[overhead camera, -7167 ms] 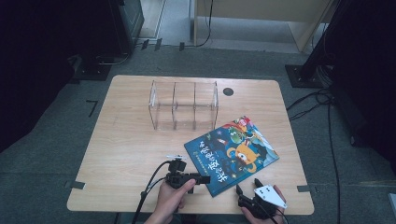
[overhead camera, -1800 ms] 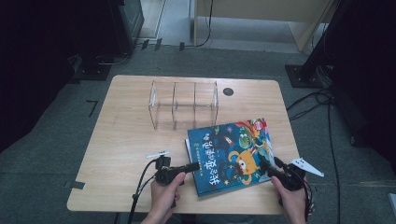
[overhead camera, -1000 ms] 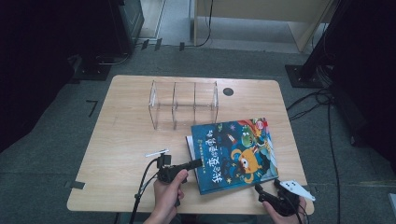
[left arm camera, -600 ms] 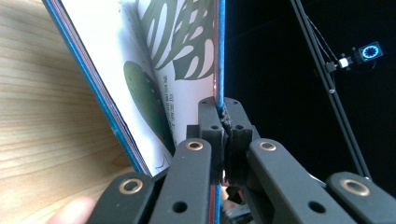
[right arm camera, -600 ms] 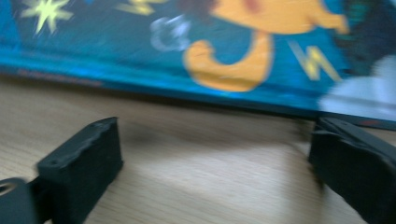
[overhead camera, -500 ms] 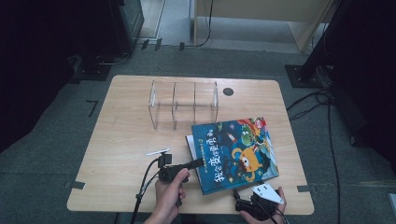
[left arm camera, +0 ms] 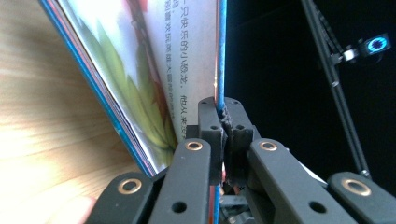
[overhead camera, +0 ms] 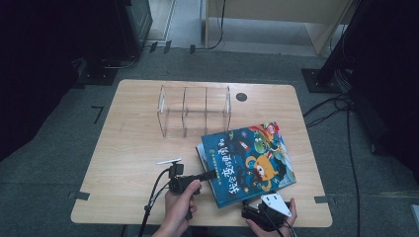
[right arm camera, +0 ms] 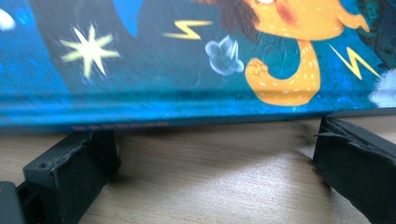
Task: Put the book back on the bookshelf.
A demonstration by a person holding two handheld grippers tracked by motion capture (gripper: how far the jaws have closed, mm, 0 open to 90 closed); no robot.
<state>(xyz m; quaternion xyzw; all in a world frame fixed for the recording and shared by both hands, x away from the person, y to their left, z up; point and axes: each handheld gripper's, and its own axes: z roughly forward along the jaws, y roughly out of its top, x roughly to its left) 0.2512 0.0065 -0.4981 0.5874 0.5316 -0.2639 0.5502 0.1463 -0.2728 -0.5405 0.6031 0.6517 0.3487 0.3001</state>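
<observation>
A blue picture book (overhead camera: 249, 158) with an orange cartoon figure lies on the wooden table (overhead camera: 128, 148) at the front right. My left gripper (overhead camera: 210, 175) is shut on the book's front cover at its left edge. In the left gripper view the jaws (left arm camera: 219, 112) pinch the thin blue cover (left arm camera: 219, 46), lifted clear of the printed pages (left arm camera: 177, 60). My right gripper (overhead camera: 254, 203) sits at the table's front edge, just below the book. Its jaws have just been opening and stand wide (right arm camera: 210, 154), with nothing between them and the book's edge (right arm camera: 187, 116) right ahead.
A clear acrylic rack (overhead camera: 193, 111) with three compartments stands behind the book, mid-table. A dark round grommet (overhead camera: 241, 97) sits near the far edge. Bare wood spreads across the left half of the table. Cables trail from both grippers toward the front.
My right gripper has slid left along the table's front edge, toward the book's lower edge. The left gripper and the book have stayed where they were.
</observation>
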